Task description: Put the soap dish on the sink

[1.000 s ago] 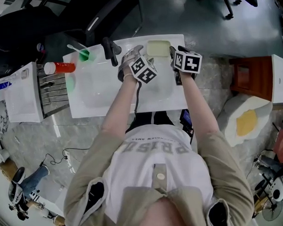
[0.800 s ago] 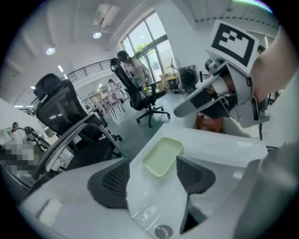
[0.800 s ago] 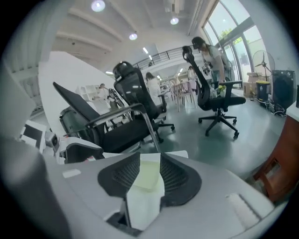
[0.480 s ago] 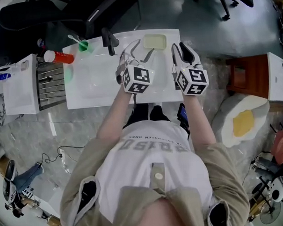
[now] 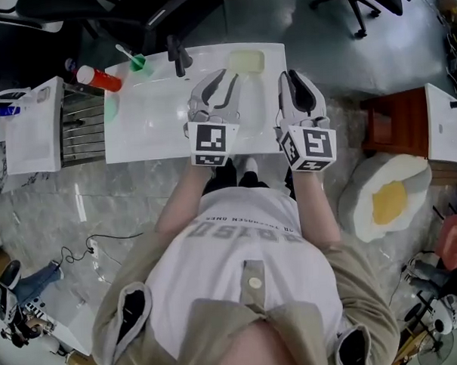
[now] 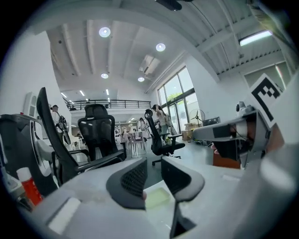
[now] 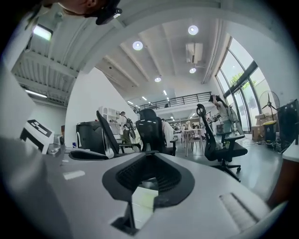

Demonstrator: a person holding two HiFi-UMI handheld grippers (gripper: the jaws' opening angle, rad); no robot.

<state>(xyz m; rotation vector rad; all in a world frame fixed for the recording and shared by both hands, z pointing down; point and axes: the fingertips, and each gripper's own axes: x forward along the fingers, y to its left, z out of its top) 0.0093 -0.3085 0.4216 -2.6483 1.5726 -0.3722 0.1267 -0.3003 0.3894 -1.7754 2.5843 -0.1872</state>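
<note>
So the soap dish (image 5: 246, 61) is sitting on the far rim of the sink (image 5: 146, 117), just right of the black tap (image 5: 179, 56). Both claws are held up over the near part of the sink, well clear of the dish. The left claw (image 5: 218, 84) is closing with a gap between its jaws and nothing in it. The right claw (image 5: 298, 82) is closing too, tips almost meeting, also empty. On the far left corner there's a red bottle (image 5: 100, 78) and a green cup (image 5: 137, 64) with a toothbrush in it.
</note>
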